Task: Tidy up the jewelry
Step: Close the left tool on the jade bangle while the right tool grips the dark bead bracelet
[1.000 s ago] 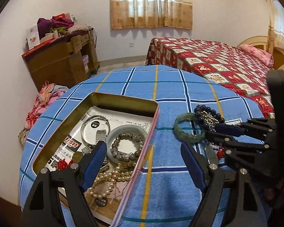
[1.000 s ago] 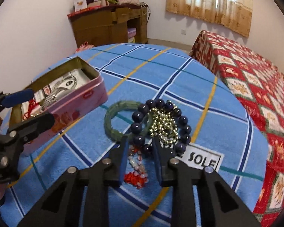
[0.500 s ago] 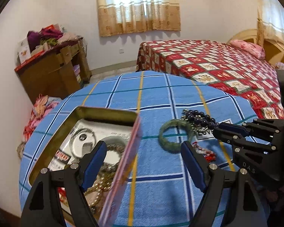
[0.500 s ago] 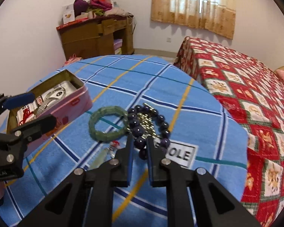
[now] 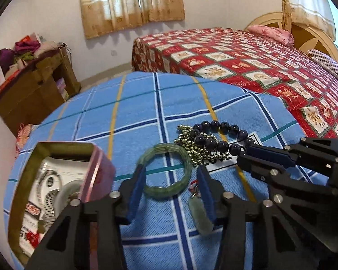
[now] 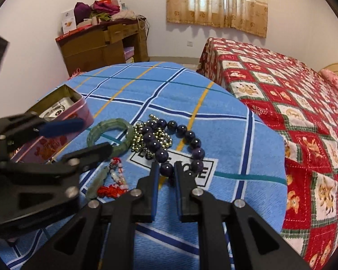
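Support: round table with blue plaid cloth (image 5: pixel 135 112), yellow/navy/teal stripes. White label patch with black letters (image 6: pixel 205 168) is part of the cloth, near-right of centre.

On it:
- Open pink tin (image 5: pixel 99 168) at left edge, jewelry and printed paper inside.
- Green jade bangle (image 5: pixel 166 168) lies flat just right of the tin, apart from it.
- Dark purple bead bracelet (image 6: pixel 180 144) right of the bangle, partly over the label patch.
- Gold-bead chain pile (image 6: pixel 146 139) inside and under that bracelet's far-left side, touching the bangle.
- Pale green pendant on a red-and-pink beaded cord (image 6: pixel 106 182), near side of the bangle.
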Tool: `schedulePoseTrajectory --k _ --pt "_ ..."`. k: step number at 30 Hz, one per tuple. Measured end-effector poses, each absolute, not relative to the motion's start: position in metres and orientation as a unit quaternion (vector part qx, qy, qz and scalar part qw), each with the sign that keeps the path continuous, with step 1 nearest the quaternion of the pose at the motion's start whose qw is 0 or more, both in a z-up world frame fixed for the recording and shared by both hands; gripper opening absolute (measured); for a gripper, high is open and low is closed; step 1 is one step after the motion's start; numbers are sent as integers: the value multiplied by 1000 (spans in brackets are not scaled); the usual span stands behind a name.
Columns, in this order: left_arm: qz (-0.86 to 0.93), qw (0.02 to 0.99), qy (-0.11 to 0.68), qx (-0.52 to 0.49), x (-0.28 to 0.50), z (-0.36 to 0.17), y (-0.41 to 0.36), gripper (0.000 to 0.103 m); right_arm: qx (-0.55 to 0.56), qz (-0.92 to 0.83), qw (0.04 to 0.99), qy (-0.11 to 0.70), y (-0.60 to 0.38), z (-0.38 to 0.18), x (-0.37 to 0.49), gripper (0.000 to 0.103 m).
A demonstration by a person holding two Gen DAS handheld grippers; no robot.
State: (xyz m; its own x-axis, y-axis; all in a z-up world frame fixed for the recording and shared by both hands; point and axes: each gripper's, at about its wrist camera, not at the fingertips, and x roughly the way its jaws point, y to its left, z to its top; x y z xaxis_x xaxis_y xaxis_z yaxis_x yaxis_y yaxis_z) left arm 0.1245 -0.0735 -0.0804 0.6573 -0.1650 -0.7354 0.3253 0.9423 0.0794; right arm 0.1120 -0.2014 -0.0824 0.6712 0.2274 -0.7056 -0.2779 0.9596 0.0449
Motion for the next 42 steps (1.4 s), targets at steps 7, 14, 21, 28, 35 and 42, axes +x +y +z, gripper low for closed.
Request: schedulePoseTrajectory --k 7,14,21,28,35,42 --pt "-151 891 422 74 134 -100 -72 8 -44 141 913 379 -198 -84 110 8" --pt "-139 904 402 34 125 -94 -53 7 -49 149 910 383 -196 -85 110 8" --pt "-110 926 358 44 112 -82 -48 7 -67 175 906 379 -188 -83 109 43" --pt "-101 926 362 33 116 -84 -41 7 -115 179 899 383 -170 -85 115 20" --pt "-100 927 360 28 115 -84 -37 7 -116 194 881 415 -171 -94 130 21" --pt "-96 932 350 18 112 -82 -34 7 -96 185 900 383 -179 -84 119 16"
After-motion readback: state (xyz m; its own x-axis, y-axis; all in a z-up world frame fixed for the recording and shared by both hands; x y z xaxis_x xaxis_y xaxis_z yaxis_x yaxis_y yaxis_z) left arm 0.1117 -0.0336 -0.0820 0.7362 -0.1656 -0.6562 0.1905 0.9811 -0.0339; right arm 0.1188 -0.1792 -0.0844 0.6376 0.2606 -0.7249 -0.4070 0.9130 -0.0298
